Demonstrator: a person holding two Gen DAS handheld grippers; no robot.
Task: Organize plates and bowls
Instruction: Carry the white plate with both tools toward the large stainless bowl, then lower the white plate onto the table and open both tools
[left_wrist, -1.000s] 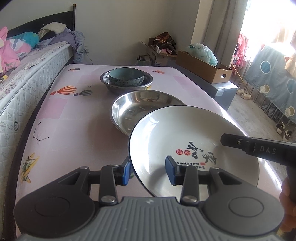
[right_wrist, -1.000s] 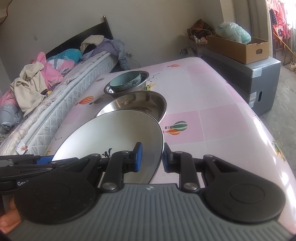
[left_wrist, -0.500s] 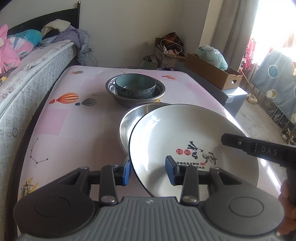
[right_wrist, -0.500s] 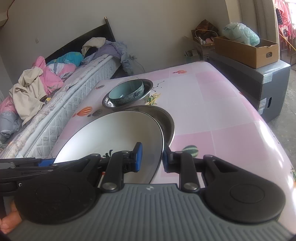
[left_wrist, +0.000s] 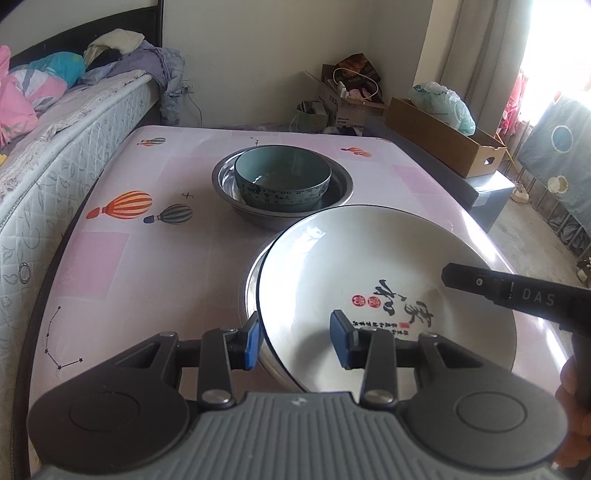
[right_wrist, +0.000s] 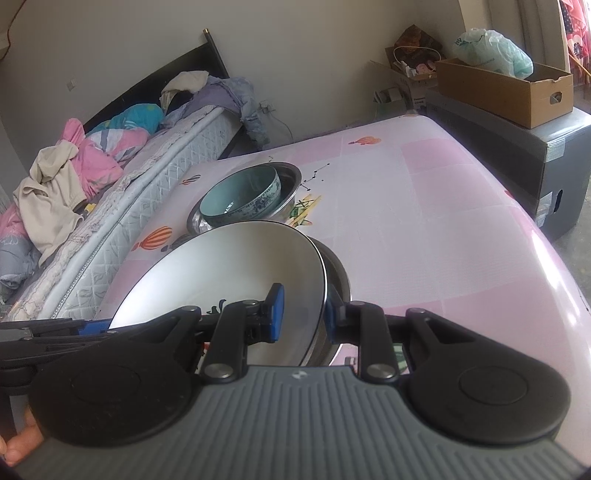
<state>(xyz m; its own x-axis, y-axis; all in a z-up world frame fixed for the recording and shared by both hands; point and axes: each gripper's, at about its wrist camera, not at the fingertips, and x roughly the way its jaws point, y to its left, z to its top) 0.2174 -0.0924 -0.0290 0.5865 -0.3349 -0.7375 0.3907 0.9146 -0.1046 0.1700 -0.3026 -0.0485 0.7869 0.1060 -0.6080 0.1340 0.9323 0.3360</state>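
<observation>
A white plate with black and red calligraphy is held by both grippers, just over a steel basin whose rim shows beneath it. My left gripper is shut on the plate's near-left rim. My right gripper is shut on the plate's right rim, with the basin edge just below. Farther back a teal bowl sits inside a second steel basin; the bowl shows in the right wrist view too.
The table has a pink cloth with balloon prints. A bed with piled clothes runs along its left side. A cardboard box on a grey cabinet stands at the right.
Both grippers carried the plate forward over the near steel basin, which it now almost fully covers. The bowl stack appears closer.
</observation>
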